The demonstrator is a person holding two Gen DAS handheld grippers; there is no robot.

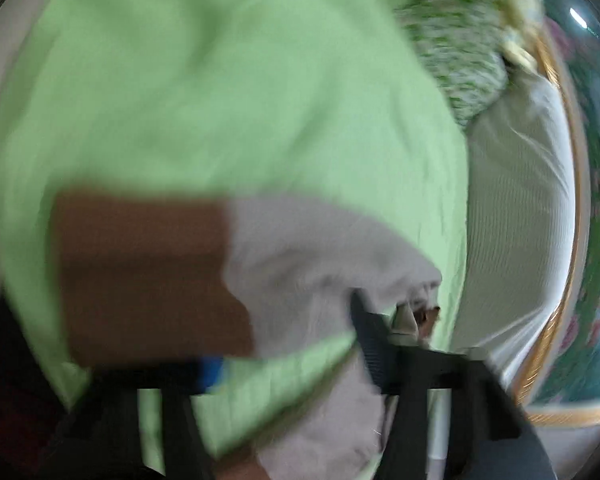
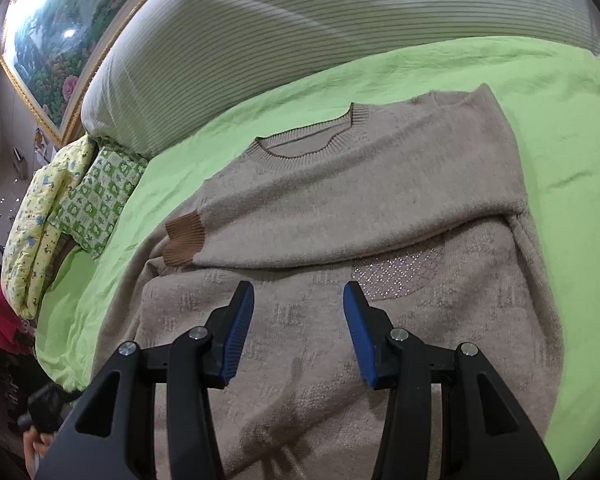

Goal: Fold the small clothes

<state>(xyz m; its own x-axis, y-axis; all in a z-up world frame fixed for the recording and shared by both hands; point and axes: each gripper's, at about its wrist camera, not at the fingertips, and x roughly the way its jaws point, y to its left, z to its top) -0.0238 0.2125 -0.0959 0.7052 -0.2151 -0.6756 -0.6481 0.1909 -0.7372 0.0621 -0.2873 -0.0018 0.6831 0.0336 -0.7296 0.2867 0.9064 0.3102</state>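
The right gripper [image 2: 299, 312], jaws parted and empty, is held over the beige sweater [image 2: 340, 208] spread on the green sheet [image 2: 560, 128]. Sleeve fabric is pinched by the left gripper [image 1: 384, 320]. Soft, limp knit; hems and cuffs are judged best held.

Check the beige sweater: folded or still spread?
Partly folded: sweater lies on the green sheet, one brown-cuffed sleeve across its chest.

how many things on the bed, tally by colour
beige: 1, the sweater
light green: 1, the bedsheet
white striped: 1, the long pillow
green and white checked: 1, the folded cloth
yellow floral: 1, the rolled quilt
total: 5
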